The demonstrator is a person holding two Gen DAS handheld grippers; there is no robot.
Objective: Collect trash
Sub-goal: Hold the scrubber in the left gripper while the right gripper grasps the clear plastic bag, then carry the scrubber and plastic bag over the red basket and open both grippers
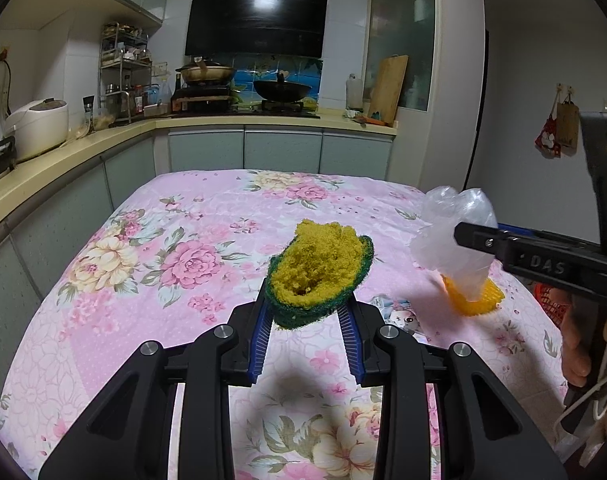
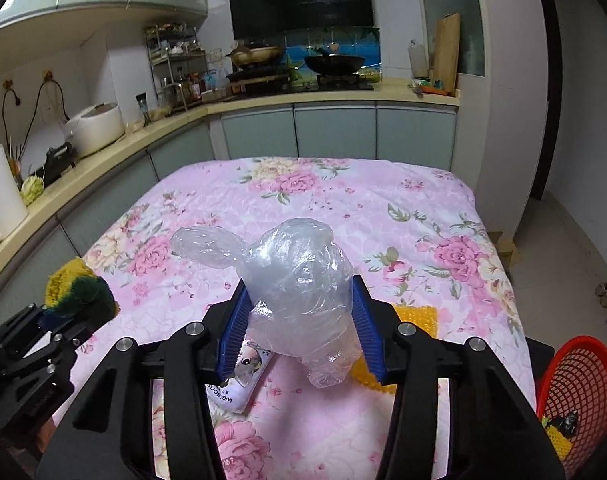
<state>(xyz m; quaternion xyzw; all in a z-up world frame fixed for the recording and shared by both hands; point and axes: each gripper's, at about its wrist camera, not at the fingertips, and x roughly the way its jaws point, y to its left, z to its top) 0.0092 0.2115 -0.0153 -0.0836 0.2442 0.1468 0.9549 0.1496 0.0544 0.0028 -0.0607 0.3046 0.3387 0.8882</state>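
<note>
Your bench (image 1: 151,240) is the biggest thing here, covered edge to edge in a pink floral cloth, with the kitchen counter (image 1: 75,152) wrapping round its left and far sides.

A red mesh basket (image 2: 579,392) sits off the bench's right edge, near your right hand; something small and dark and a scrap of yellow lie in its bottom.

Your right tool (image 2: 299,320) is clamped on a crumpled clear plastic bag (image 2: 299,280). Both blue pads press into the bag's sides, and the bag bulges up and forward between them. In the left wrist view the bag hangs clear above the cloth.

Your left tool (image 1: 307,316) grips a yellow scrubbing sponge with a green edge (image 1: 319,272). The pads pinch its near end, so it folds into a cup and sticks out ahead of the tool, off the cloth.

Under the bag, a yellow mesh pad (image 1: 473,300) lies flat on the cloth, partly hidden by the plastic.

Just beside it, toward you, a small white packet with a cartoon print (image 2: 243,376) lies on the cloth, partly covered by the right tool's left finger.

Your hand (image 1: 579,344) shows at the right edge of the left wrist view, wrapped round the right tool's grip.
</note>
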